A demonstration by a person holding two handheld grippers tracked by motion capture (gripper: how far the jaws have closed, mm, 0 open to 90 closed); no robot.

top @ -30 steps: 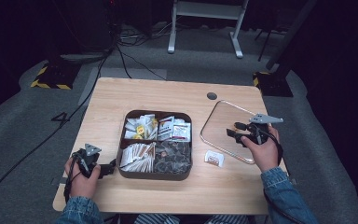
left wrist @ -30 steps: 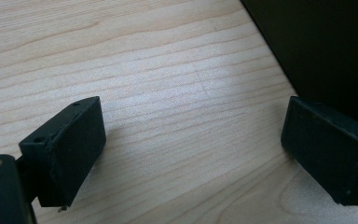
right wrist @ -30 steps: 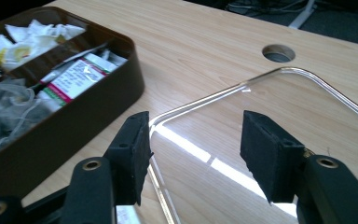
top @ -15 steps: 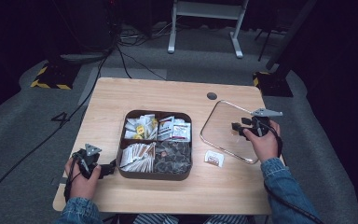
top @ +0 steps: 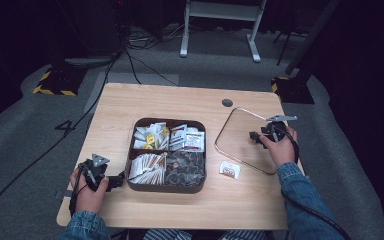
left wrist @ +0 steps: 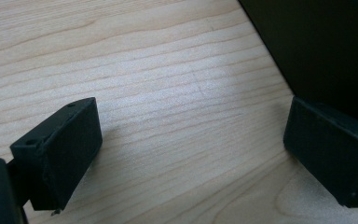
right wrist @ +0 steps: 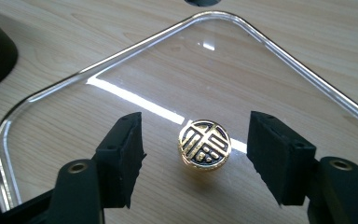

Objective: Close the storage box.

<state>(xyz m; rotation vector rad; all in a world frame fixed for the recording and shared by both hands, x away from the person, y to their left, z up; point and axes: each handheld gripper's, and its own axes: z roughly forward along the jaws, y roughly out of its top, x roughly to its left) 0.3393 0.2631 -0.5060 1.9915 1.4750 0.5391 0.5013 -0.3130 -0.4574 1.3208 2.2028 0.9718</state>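
Sleeves: I wear blue denim, cuffed at both wrists.
My left gripper (top: 114, 181): black body, grey three-cornered plate at 12 o'clock.
My right gripper (right wrist: 196, 158): black jaws (brass-coloured screws), black cable trailing.

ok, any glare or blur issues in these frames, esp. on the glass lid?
Right gripper view: a bright glare streak crosses the glass lid just behind its gold knob, which stays sharp. High view: the table is evenly lit, the surrounding floor falls to near black and the lid shows mostly as a rim. Left gripper view: the wood grain is sharp.

clear glass lid (right wrist: 121, 79), gold knob (right wrist: 204, 144), flat on table.
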